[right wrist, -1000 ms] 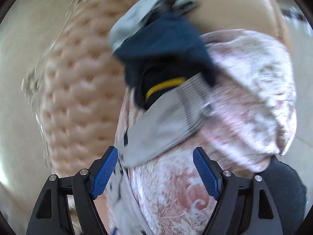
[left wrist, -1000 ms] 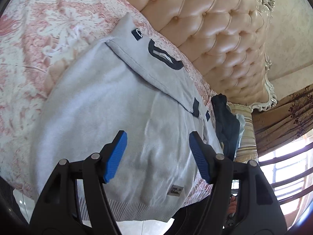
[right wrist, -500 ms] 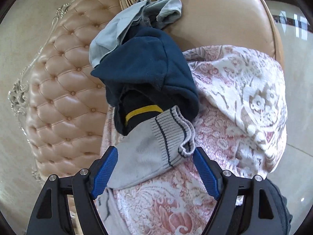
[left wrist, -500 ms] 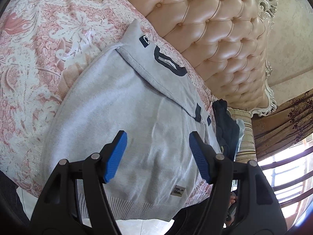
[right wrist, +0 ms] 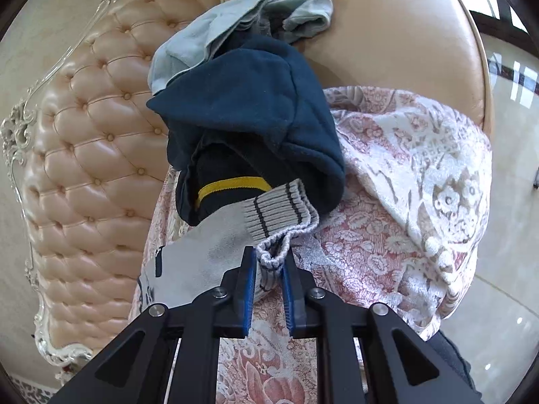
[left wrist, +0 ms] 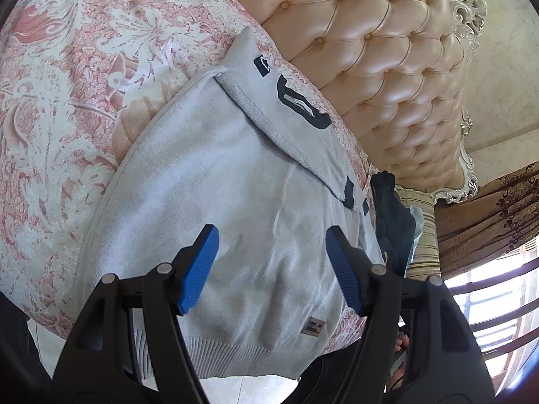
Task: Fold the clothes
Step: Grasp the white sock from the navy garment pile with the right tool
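Left gripper (left wrist: 271,266), jaws spread wide and empty, poised above the body of the grey sweater (left wrist: 209,202). The ribbed hem (left wrist: 235,357) lies nearest the tool, hanging over the edge of the floral bedcover (left wrist: 67,84); a small woven label (left wrist: 312,326) sits beside the right finger. Ahead, a folded-over panel with dark lettering (left wrist: 303,111) crosses the garment, and beyond it rises the tufted headboard (left wrist: 387,67). Ahead and to the right, dark clothes (left wrist: 392,215) lie just past the sweater's edge.

Right gripper (right wrist: 268,276), jaws drawn narrow and clamped on the ribbed sleeve cuff (right wrist: 279,215) of the same sweater; the sleeve runs off to the left of the tool. Directly ahead, touching the cuff, a black garment with a yellow band (right wrist: 232,183) lies under a navy garment (right wrist: 249,101), with pale grey-blue clothing (right wrist: 202,40) farthest back.
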`<control>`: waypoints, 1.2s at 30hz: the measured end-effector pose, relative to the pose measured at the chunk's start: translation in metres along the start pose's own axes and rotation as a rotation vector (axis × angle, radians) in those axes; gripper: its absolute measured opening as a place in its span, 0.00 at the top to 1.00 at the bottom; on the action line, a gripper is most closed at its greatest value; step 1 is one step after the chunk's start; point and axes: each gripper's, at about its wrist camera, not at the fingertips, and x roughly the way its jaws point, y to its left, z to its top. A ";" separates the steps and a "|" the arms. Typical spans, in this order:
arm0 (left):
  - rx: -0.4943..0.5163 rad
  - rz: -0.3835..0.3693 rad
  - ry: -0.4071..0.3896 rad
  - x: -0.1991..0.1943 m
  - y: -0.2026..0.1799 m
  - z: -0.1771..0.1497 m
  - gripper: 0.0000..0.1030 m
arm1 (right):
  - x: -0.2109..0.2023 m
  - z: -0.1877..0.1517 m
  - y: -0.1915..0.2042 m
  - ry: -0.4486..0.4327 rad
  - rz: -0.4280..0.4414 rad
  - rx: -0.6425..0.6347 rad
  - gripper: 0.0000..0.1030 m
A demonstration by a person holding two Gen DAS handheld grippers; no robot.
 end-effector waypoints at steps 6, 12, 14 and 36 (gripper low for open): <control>0.000 -0.004 0.016 0.003 0.004 -0.001 0.33 | -0.020 0.002 0.027 -0.069 0.020 -0.072 0.94; 0.052 -0.011 0.093 0.023 0.001 -0.011 0.33 | -0.041 0.007 0.090 -0.094 0.140 -0.189 0.94; 0.093 -0.014 0.114 0.032 -0.008 -0.014 0.33 | -0.043 0.009 0.117 -0.088 0.182 -0.232 0.94; 1.499 0.382 -0.029 0.211 -0.234 -0.149 0.32 | -0.023 -0.005 0.318 0.125 0.280 -0.578 0.94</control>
